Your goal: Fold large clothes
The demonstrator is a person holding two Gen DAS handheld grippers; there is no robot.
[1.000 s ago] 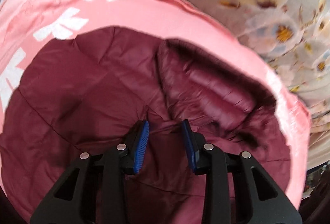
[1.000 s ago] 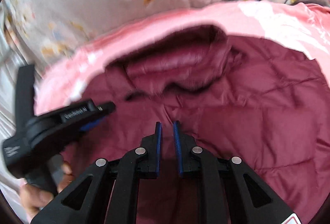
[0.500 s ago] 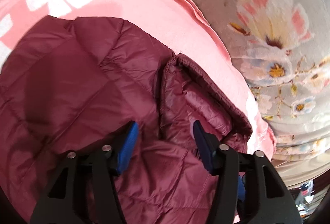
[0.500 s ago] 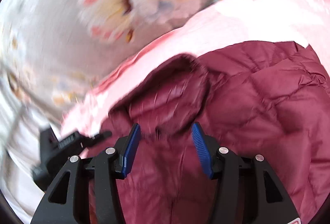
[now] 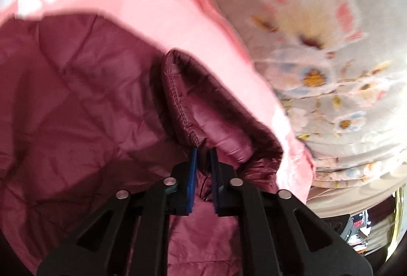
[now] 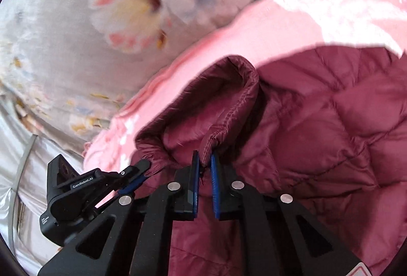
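With the maroon quilted jacket (image 6: 318, 138) filling the lower frame, the left gripper (image 5: 203, 152) and right gripper (image 6: 203, 156) are closing on its collar (image 6: 229, 88) edge, so lift evenly.

Lay spread flat: pink blanket (image 5: 157, 9) with white shapes. Showed past the pink blanket's edge: grey sheet (image 6: 63, 29) with big pale flowers. Sat low beside the blanket's corner: blurry clutter (image 5: 361, 227), too small to tell.
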